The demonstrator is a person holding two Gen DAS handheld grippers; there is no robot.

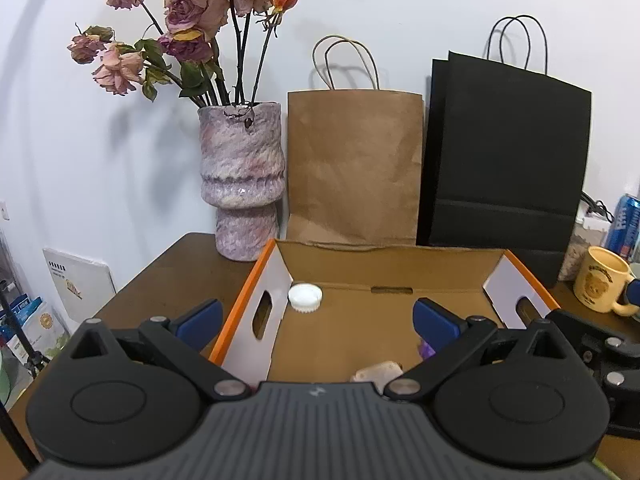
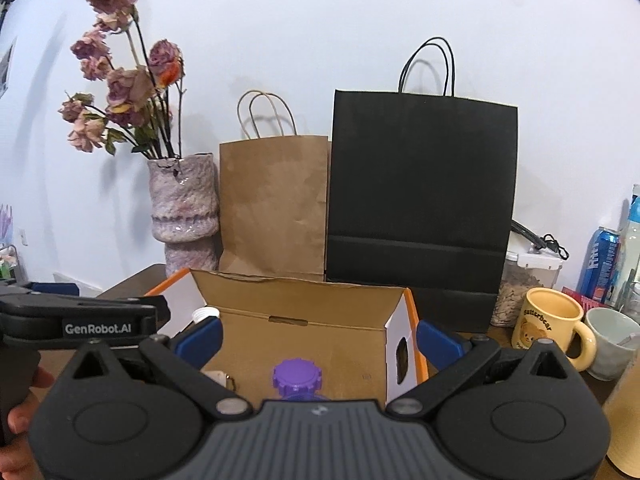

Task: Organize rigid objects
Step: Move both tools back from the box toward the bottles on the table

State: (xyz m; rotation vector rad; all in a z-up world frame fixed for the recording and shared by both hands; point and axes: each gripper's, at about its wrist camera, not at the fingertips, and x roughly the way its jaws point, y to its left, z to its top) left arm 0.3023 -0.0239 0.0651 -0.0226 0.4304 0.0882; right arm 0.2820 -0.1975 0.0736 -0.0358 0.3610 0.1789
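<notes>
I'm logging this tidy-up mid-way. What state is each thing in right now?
cardboard box: open, flaps up
white cap: inside box, far left corner
purple cap: in box, between open jaws
left gripper: open, empty
right gripper: open
brown bag: upright
black bag: upright
yellow mug: upright

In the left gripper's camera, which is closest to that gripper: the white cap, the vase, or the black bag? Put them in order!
From the left gripper:
1. White cap, in the box's far left corner.
2. Vase, behind the box, left.
3. Black bag, at the wall, right.

Home: dried-rose vase [image 1: 242, 180], mugs [image 2: 552, 326], bags [image 1: 354, 168]
</notes>
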